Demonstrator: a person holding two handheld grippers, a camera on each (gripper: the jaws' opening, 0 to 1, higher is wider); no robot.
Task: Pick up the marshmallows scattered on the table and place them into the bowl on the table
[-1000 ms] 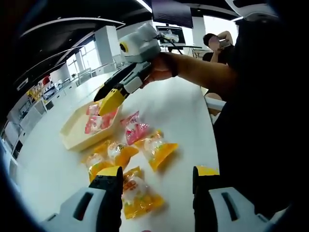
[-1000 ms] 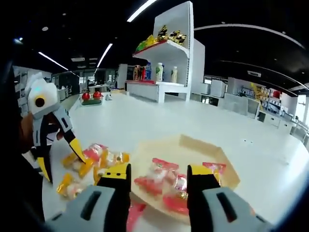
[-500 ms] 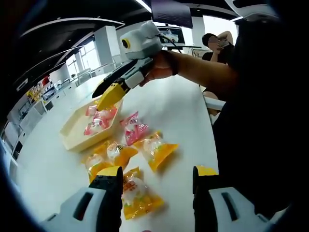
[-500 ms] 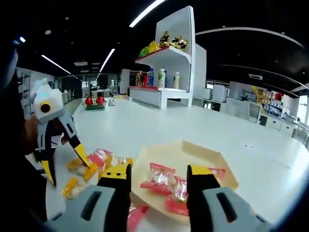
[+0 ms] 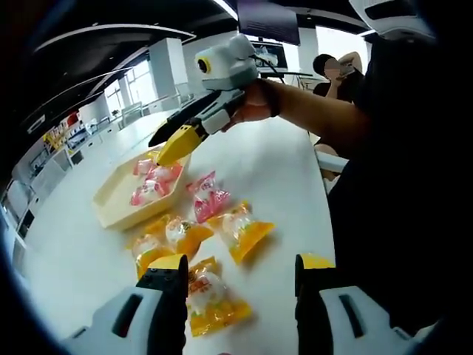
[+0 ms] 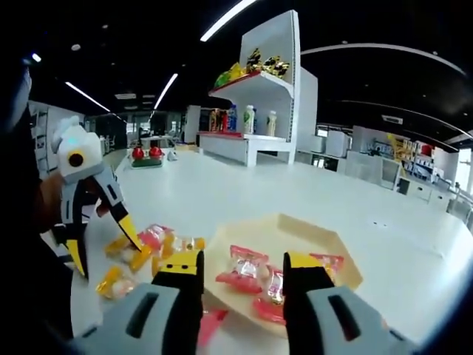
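Three pink marshmallow packets (image 6: 255, 277) lie in the cream bowl (image 5: 118, 200) on the white table (image 5: 273, 170); beside it lie one pink packet (image 5: 208, 200) and four yellow packets (image 5: 211, 296). Left gripper (image 5: 240, 270): jaws spread, empty, over the nearest yellow packet. Right gripper (image 6: 240, 270): jaws apart, empty, above the bowl

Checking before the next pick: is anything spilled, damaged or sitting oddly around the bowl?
Nothing stands out. The bowl sits flat with pink marshmallow packets inside. One pink packet and several yellow packets lie loose on the table beside it, as expected mid-task. Both grippers are open and empty.
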